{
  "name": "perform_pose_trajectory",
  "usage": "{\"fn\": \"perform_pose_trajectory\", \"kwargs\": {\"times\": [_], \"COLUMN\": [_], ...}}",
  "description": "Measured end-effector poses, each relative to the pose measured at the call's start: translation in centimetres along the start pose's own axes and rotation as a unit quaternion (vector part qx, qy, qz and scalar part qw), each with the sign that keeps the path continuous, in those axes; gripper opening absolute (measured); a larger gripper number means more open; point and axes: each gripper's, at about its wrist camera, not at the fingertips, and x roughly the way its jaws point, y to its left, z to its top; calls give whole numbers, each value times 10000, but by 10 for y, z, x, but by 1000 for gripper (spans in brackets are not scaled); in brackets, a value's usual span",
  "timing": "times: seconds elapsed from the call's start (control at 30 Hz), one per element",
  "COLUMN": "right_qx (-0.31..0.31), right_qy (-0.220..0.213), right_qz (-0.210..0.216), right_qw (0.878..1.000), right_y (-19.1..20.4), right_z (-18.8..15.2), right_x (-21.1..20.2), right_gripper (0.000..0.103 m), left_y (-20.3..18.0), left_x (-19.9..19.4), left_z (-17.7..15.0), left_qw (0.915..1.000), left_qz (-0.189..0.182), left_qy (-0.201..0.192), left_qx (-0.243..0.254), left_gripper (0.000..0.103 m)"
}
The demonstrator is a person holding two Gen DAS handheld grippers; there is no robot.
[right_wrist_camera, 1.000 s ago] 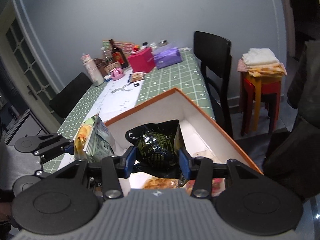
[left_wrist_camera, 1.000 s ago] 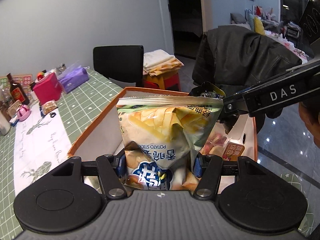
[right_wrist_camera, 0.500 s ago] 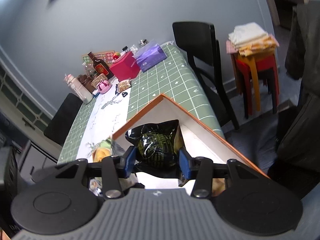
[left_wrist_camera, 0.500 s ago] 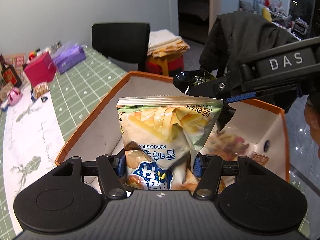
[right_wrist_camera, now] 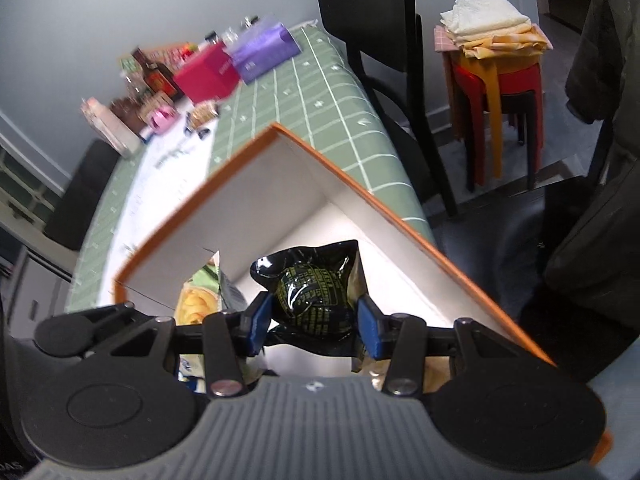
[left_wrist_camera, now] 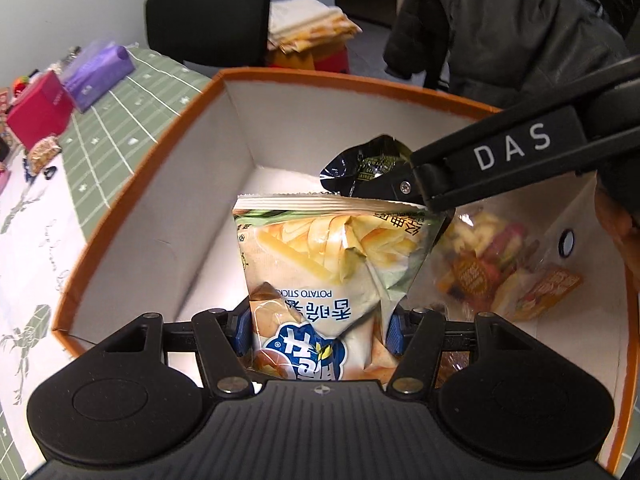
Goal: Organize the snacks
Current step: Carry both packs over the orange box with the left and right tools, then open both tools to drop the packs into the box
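Observation:
My left gripper is shut on a potato stick bag, cream and green with yellow sticks printed on it, held inside the orange-rimmed white box. My right gripper is shut on a small black packet with yellow print, also low inside the box. From the left wrist view the right gripper's black arm marked DAS comes in from the right, the black packet showing just beyond the potato bag's top seal. The potato bag's edge shows left of the black packet.
Several colourful snack packets lie on the box floor at the right. The box stands on a green checked tablecloth with a red box, a purple pack and bottles at its far end. A black chair and stacked stools stand beyond.
Both grippers have come down and tilted further over, carrying their packets from above the rim into the box. The right gripper's arm now crosses just behind the potato bag's top.

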Motion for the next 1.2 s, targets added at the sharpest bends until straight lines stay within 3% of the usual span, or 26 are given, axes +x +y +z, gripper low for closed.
{"fn": "perform_pose_trajectory", "kwargs": {"times": [0.23,0.33,0.47,0.6,0.73,0.93,1.2], "right_qx": [-646,-677,-721,-647,-633,-650,-517], "right_qy": [366,437,442,383,252,-15,-410], "right_qz": [-606,-644,-688,-675,-612,-564,-582], "right_qw": [9954,9947,9940,9949,9958,9963,9961], "right_y": [6,5,8,7,9,13,14], "right_z": [-7,-8,-10,-11,-12,-10,-5], "right_x": [14,15,14,10,3,-11,-34], "right_gripper": [46,47,51,56,55,54,55], "left_y": [-11,-20,-24,-24,-24,-14,-7], "left_x": [10,12,12,13,8,-8,-38], "left_z": [-1,-3,-2,1,5,8,6], "left_qw": [9982,9959,9955,9956,9965,9987,9998], "left_qz": [-72,-14,38,73,120,-111,-192], "left_qy": [461,659,727,757,665,483,0], "left_qx": [367,627,612,556,497,132,27], "left_gripper": [69,69,70,82,90,90,90]}}
